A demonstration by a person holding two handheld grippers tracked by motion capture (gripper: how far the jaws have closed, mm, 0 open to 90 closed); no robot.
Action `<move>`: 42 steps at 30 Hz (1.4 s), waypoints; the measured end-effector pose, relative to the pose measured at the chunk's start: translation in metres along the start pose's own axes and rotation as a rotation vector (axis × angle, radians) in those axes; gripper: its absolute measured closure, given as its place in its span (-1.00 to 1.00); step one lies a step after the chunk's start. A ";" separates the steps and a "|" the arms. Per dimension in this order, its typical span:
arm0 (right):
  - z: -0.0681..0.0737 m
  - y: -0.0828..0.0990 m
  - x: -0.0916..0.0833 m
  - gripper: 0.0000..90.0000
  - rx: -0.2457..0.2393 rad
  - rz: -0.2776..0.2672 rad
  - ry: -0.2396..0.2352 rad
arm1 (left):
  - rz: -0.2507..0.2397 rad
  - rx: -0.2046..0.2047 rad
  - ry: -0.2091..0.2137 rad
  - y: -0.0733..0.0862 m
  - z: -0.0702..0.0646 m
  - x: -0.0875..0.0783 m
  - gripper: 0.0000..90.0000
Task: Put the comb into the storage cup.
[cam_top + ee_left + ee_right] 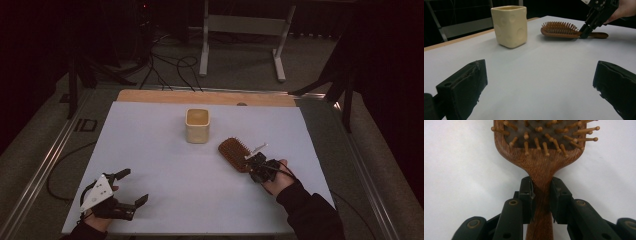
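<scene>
**Hairbrush gripped at the neck**

The wooden hairbrush (541,170) lies bristles-up on the white counter (165,175), right of centre, near the cream cup (197,125) but apart from it. The right tool (542,195) is clenched on its handle just below the head. The left tool (134,186) rests at the near left corner, jaws spread wide, grasping nothing.

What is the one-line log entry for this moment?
right gripper: shut on hairbrush handle | left gripper: open, idle | cup: upright
</scene>
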State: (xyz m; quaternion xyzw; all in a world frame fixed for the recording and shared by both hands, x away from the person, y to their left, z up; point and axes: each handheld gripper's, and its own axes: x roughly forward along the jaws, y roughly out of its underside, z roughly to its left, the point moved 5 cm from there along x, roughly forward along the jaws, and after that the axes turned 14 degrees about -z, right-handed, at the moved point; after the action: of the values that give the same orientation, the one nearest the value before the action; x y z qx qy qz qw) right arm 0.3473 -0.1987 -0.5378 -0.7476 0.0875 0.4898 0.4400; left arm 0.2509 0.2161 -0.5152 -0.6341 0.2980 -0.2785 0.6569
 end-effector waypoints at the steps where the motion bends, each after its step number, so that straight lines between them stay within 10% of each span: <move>1: -0.001 0.000 -0.001 0.64 0.014 -0.014 0.001 | 0.000 0.000 0.000 0.000 0.000 0.000 -1.00; 19: -0.001 0.004 -0.014 0.64 0.138 -0.171 -0.015 | 0.005 -0.002 -0.003 0.001 0.000 0.001 -1.00; 42: 0.008 -0.011 -0.040 0.64 0.141 -0.384 0.020 | 0.006 -0.017 -0.030 -0.001 0.003 0.001 -1.00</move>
State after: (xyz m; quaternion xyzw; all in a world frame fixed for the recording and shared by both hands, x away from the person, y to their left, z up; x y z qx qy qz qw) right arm 0.3282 -0.1977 -0.5003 -0.7227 -0.0179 0.3821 0.5757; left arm 0.2540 0.2173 -0.5142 -0.6428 0.2922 -0.2644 0.6569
